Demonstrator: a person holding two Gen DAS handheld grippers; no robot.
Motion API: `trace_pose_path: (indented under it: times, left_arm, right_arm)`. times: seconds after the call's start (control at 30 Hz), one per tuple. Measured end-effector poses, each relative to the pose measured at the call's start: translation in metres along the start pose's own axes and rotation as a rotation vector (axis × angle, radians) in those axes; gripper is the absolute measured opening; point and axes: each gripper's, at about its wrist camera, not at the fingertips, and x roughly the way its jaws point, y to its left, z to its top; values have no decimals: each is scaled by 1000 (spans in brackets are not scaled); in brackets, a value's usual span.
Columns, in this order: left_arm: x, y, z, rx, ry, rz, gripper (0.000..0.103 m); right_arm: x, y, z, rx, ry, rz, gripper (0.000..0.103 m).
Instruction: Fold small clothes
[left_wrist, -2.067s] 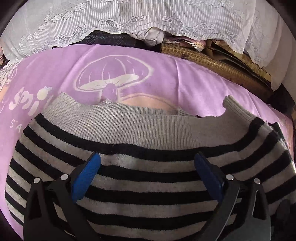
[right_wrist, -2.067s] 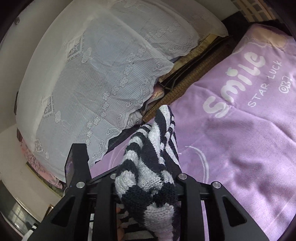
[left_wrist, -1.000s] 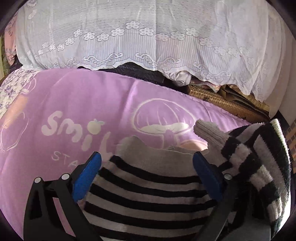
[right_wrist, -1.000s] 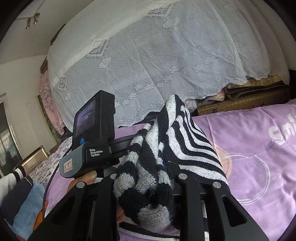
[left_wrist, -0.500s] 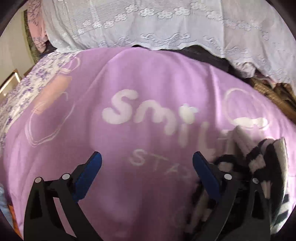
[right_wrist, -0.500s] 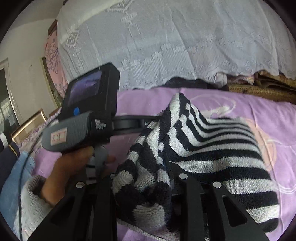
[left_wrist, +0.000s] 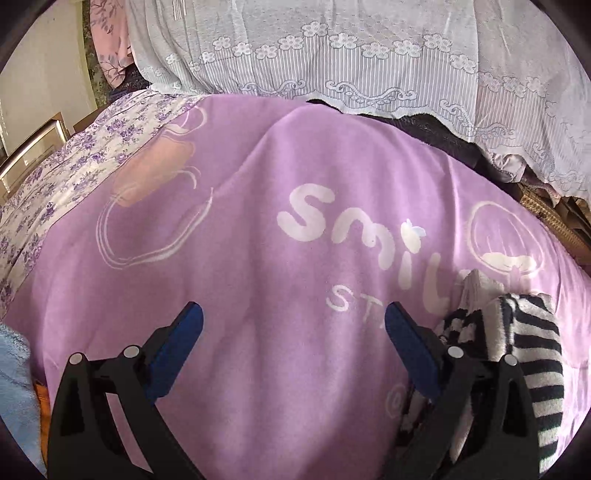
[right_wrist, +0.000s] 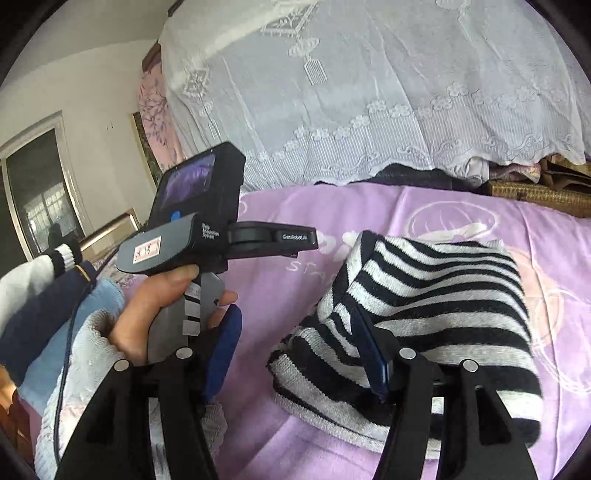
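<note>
Striped knit sweater (right_wrist: 436, 295), folded, purple blanket (left_wrist: 258, 258)

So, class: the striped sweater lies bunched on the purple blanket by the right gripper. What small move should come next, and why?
Probably draw the right gripper back clear of the striped sweater. Its jaws are opening, the left pad is off the knit, and the folded bundle already rests on the purple blanket. The left gripper is open, holding nothing.
</note>
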Motion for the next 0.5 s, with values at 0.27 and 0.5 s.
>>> trace_pose_path:
  times: [0.27,0.5]
  left_arm:
    - [-63,-31,-31,146,-43,-179,97]
    - [-47,-75,-96,402,7,-30,99]
  right_arm:
    - [-63,-60,2,154,-93,-147,21]
    - [-26,-94,-41,207,95,-171,14]
